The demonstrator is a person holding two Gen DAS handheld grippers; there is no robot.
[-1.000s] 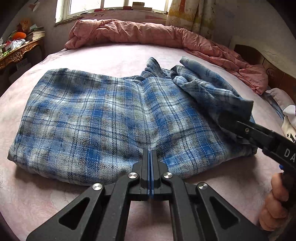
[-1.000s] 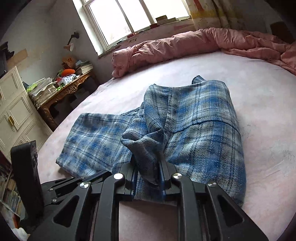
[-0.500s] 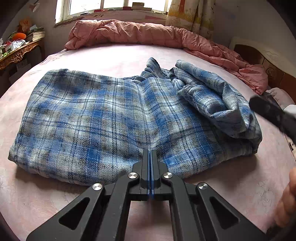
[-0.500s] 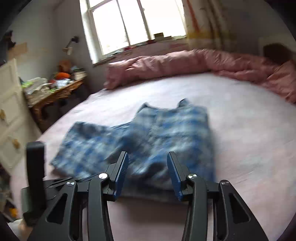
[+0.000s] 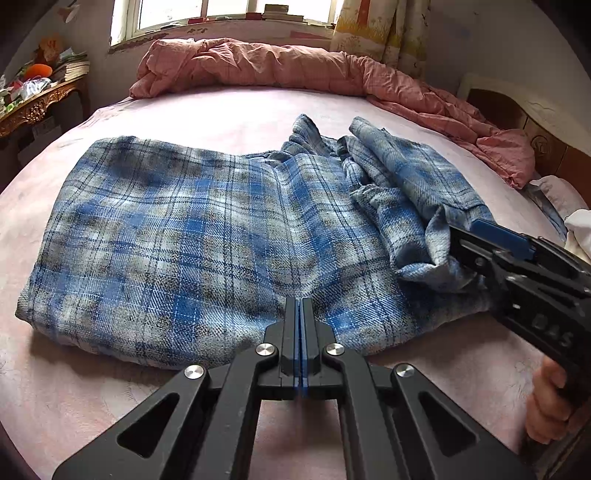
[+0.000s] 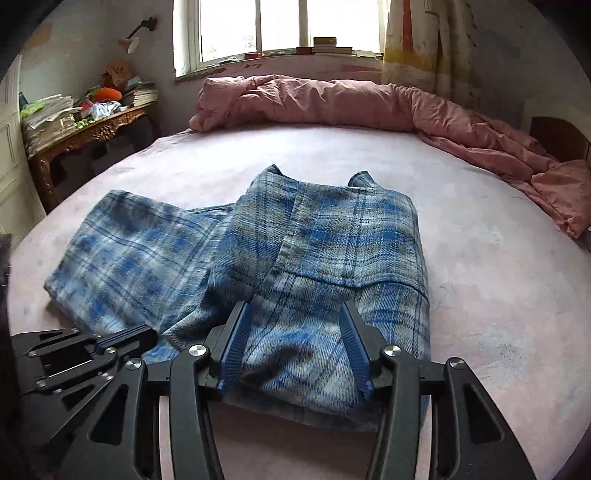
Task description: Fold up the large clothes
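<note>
A blue plaid flannel shirt (image 5: 192, 236) lies partly folded on the pink bed (image 5: 229, 110); its right part is folded over onto the body (image 6: 332, 251). My left gripper (image 5: 300, 306) is shut with nothing between its pads, just above the shirt's near edge. My right gripper (image 6: 293, 339) is open, its fingers straddling the near end of the folded-over part without clamping it. It also shows in the left wrist view (image 5: 476, 240) at the shirt's right edge. The left gripper shows in the right wrist view (image 6: 125, 338).
A rumpled pink duvet (image 5: 295, 70) runs along the far side and right of the bed. A gilded side table (image 6: 88, 129) piled with books stands at the left. The window (image 6: 280, 29) is behind. White cloth (image 5: 576, 232) lies at the bed's right edge.
My right gripper let go of the sleeve it held, pulled back, and has come back open over the folded part. The left gripper has stayed shut and still.
</note>
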